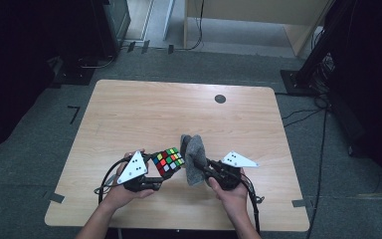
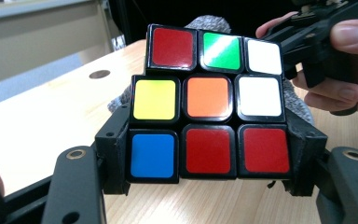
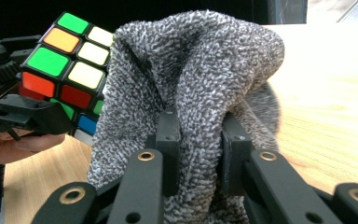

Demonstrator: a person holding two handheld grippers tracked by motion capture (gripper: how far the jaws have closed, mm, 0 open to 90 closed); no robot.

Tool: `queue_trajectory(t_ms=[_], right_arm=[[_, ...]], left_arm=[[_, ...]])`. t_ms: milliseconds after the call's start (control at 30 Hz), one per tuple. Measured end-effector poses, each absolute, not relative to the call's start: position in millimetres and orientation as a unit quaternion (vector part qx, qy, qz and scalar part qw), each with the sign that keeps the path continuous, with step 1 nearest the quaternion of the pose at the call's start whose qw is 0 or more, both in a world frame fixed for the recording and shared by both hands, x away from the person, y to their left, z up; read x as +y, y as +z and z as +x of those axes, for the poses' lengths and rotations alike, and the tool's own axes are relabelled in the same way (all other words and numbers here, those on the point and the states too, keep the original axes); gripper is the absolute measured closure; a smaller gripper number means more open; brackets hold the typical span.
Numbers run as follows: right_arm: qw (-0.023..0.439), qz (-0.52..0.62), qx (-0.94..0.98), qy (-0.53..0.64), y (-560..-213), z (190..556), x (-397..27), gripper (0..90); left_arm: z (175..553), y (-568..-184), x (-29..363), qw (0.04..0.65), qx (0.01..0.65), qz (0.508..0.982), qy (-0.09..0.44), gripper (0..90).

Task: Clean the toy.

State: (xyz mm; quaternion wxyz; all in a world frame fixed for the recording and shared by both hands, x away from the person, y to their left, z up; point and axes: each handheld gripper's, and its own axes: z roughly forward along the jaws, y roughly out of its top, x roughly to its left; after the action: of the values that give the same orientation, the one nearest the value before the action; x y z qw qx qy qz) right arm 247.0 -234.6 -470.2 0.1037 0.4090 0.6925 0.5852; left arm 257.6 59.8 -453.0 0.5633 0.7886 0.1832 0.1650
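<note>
Left tongs clamp the rigid, slick-faced cube by opposite sides; right tongs pinch a fold of the soft, limp grey cloth beside it.

High view: table at frame centre. Cube in the left gripper, lower centre-left, above the table. Cloth in the right gripper, immediately right of the cube, touching or nearly so. Round insert in the table's upper right. Both hands enter from the bottom edge.
</note>
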Motion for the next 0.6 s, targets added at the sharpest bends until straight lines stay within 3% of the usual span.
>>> queue_trajectory(t_ms=[100,167,300,600], right_arm=[[0.106,0.400,0.699,0.583,-470.2,247.4,-231.3,67.7],[0.135,0.381,0.709,0.577,-468.5,246.3,-226.7,53.4],[0.183,0.361,0.703,0.584,-461.8,244.1,-229.3,39.8],[0.215,0.278,0.722,0.596,-456.3,232.3,-215.1,29.7]], left_arm=[[258.7,-452.9,58.3,0.563,0.189,0.788,0.162,33.9],[260.3,-453.2,57.8,0.561,0.197,0.788,0.160,33.8],[264.9,-452.5,62.4,0.563,0.221,0.781,0.153,33.9],[272.9,-446.2,70.2,0.582,0.269,0.760,0.109,33.8]])
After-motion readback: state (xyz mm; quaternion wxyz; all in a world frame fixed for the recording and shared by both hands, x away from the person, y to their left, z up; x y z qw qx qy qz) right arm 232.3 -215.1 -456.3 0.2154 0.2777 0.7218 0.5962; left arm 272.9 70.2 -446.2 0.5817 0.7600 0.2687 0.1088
